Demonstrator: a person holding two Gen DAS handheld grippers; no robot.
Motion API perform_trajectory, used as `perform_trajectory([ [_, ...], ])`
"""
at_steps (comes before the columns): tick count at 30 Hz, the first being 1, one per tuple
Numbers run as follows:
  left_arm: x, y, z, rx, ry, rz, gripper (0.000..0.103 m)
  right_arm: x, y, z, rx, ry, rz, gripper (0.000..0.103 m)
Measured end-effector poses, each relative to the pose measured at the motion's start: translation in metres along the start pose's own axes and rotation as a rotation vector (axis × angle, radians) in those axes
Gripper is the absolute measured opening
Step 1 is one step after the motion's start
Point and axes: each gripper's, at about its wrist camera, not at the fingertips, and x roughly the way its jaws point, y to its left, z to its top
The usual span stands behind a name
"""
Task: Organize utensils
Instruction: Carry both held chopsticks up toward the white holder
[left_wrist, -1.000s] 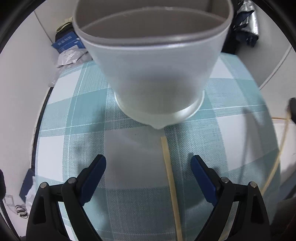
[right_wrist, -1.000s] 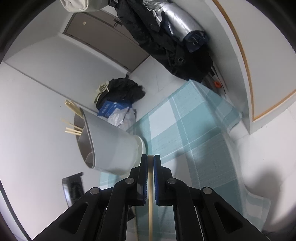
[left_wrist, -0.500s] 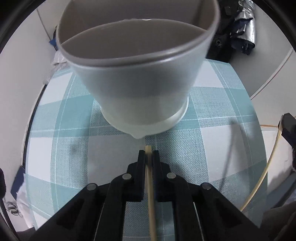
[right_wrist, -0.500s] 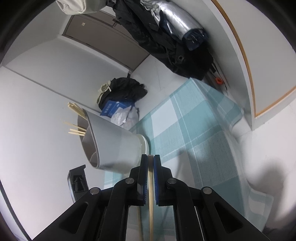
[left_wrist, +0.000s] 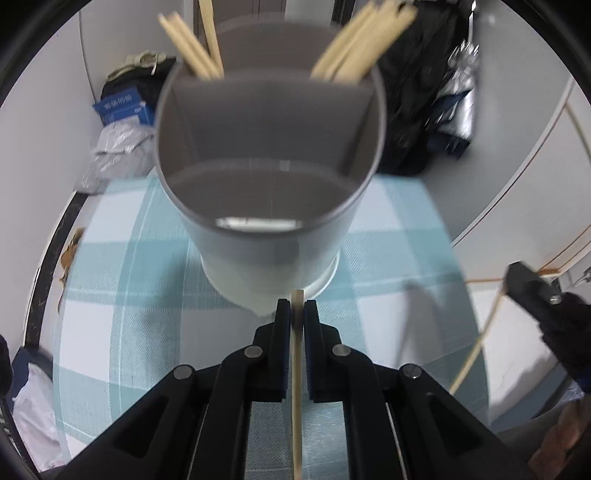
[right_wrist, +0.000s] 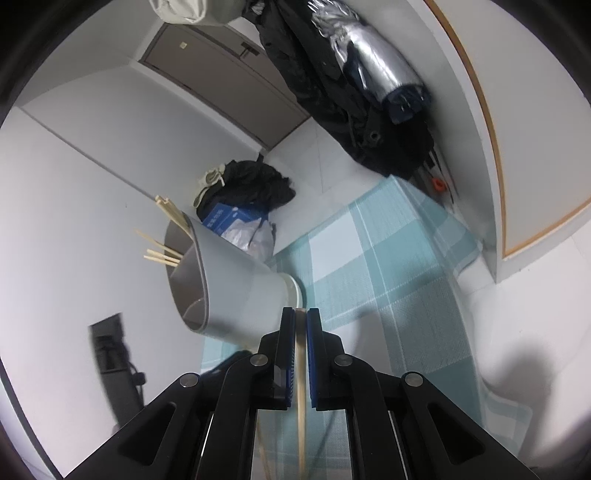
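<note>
- The checked cloth covered the table, pale blue and white, with clutter on the floor beyond it.
- The grey holder stood upright on the cloth, split by a partition; chopsticks already leaned in its two back sections, and the big front section looked bare.
- The left gripper was clamped narrow on one chopstick, its tip just below the holder's base in that view.
- The right gripper was likewise pinched tight on another chopstick, beside the holder and clear of it.
- Judged step: carry the left stick to the holder. To do it well, raise the tip above the rim first, tilt the stick nearer upright, aim for a back section with its fellows, and release only once the tip is inside, so it does not knock the holder or bounce out.
</note>
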Motion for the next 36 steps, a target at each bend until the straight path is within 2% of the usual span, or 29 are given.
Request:
perform_trajectory([
  [7,-0.051,-0.008,0.002,0.007,-0.132,-0.069,0.003,-0.015,0.030,-0.006,-0.128,-0.069,0.002,0.005],
  [10,-0.064,-0.004,0.008,0.030,-0.183,-0.083,0.003,-0.030,0.048,-0.011,-0.199,-0.137,0.027,0.005],
  [13,-0.071,-0.012,0.015,0.047,-0.215,-0.105,0.003,-0.037,0.060,-0.016,-0.248,-0.165,0.029,0.005],
  [17,-0.081,-0.012,0.012,0.103,-0.241,-0.085,0.003,-0.041,0.070,-0.025,-0.281,-0.169,0.008,0.005],
  [24,-0.078,-0.008,0.001,0.103,-0.196,-0.086,0.002,-0.050,0.099,-0.039,-0.409,-0.223,-0.028,0.005],
  [26,-0.078,0.000,0.001,0.076,-0.179,-0.084,0.002,-0.050,0.105,-0.043,-0.433,-0.222,-0.037,0.005],
  [28,-0.075,0.012,0.001,0.039,-0.150,-0.120,0.002,-0.050,0.106,-0.046,-0.429,-0.213,-0.034,0.005],
  [30,-0.064,0.028,-0.001,-0.001,-0.109,-0.099,0.003,-0.047,0.103,-0.048,-0.420,-0.196,-0.046,0.005],
  [31,-0.056,0.035,-0.002,-0.016,-0.072,-0.091,0.005,-0.045,0.100,-0.048,-0.410,-0.184,-0.051,0.005],
  [33,-0.040,0.047,-0.003,-0.044,0.002,-0.085,0.017,-0.041,0.093,-0.048,-0.388,-0.158,-0.057,0.005],
  [34,-0.029,0.060,-0.004,-0.083,0.038,-0.068,0.019,-0.040,0.090,-0.048,-0.380,-0.153,-0.059,0.005],
  [35,-0.023,0.068,-0.005,-0.107,0.049,-0.050,0.022,-0.039,0.087,-0.048,-0.372,-0.148,-0.059,0.005],
  [36,-0.017,0.075,-0.005,-0.126,0.059,-0.025,0.032,-0.038,0.086,-0.048,-0.367,-0.143,-0.056,0.005],
])
